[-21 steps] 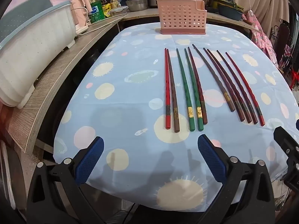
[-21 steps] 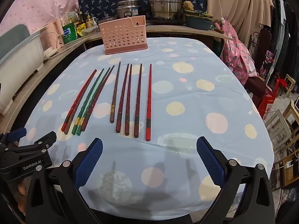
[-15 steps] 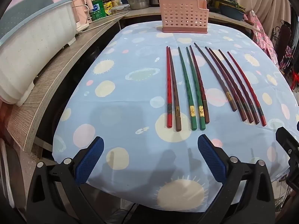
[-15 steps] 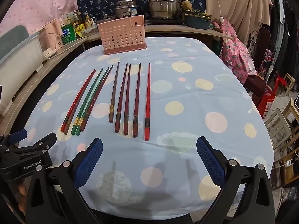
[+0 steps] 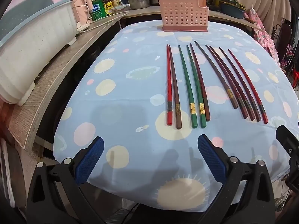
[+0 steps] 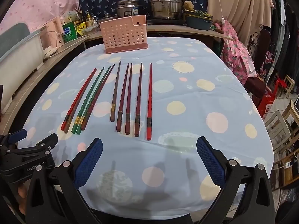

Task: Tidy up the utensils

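Ten chopsticks (image 5: 196, 85) lie flat on the spotted blue tablecloth (image 5: 119, 93), tips pointing at the pink holder (image 5: 184, 15) at the far edge of the table. Two loose groups: five on the left (red, brown, two green, dark red), five on the right (four dark ones plus a red at the outer edge). Thick ends sit nearest the person, so they're the easy ends to pinch.

Holder stands upright, well apart from the tips, open top up. It looks empty from here, though I can't see inside. Probably the drop target: sticks go in tip-first or handle-first, can't say which is intended.

Left gripper (image 5: 150, 160): jaws spread wide, nothing between the blue pads, hanging over the near table edge, angled down. It lines up roughly with the left group.

Right gripper (image 6: 149, 160): same, jaws wide apart and empty, hovering just short of the handle ends of the right group, closest to the red stick (image 6: 149, 100).

My read: nothing has been picked up yet and every stick is on the cloth. Sticks within a group touch or nearly touch, so a wide jaw coming down could catch two at once. The outer red one is the cleanest first grab since it sits slightly apart.
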The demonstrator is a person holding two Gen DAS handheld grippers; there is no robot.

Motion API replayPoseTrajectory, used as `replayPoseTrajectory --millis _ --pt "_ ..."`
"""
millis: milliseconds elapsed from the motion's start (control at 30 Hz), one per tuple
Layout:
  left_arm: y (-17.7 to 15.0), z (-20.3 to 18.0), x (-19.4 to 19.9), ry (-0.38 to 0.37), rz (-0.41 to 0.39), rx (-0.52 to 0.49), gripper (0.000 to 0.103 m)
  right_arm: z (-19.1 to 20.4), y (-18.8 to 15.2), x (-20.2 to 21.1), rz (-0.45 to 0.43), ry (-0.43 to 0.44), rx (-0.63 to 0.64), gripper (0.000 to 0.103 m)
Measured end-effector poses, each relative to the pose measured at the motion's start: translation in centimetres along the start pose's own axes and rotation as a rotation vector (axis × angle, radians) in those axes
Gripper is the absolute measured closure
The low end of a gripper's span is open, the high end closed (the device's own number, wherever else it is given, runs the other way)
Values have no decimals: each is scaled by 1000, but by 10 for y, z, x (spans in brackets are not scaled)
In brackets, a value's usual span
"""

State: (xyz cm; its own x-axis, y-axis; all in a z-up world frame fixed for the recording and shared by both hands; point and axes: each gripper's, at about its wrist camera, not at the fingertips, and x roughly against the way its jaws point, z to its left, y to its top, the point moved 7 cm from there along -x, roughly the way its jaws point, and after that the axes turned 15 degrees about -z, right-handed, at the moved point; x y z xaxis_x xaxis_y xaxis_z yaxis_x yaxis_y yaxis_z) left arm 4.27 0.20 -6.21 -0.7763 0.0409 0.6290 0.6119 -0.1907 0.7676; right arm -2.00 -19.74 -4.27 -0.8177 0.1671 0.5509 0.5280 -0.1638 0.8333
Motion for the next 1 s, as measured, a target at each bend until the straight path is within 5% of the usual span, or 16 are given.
replayPoseTrajectory --millis 1000 --pt "3 5 -4 21 -6 -13 7 11 6 -9 11 25 6 7"
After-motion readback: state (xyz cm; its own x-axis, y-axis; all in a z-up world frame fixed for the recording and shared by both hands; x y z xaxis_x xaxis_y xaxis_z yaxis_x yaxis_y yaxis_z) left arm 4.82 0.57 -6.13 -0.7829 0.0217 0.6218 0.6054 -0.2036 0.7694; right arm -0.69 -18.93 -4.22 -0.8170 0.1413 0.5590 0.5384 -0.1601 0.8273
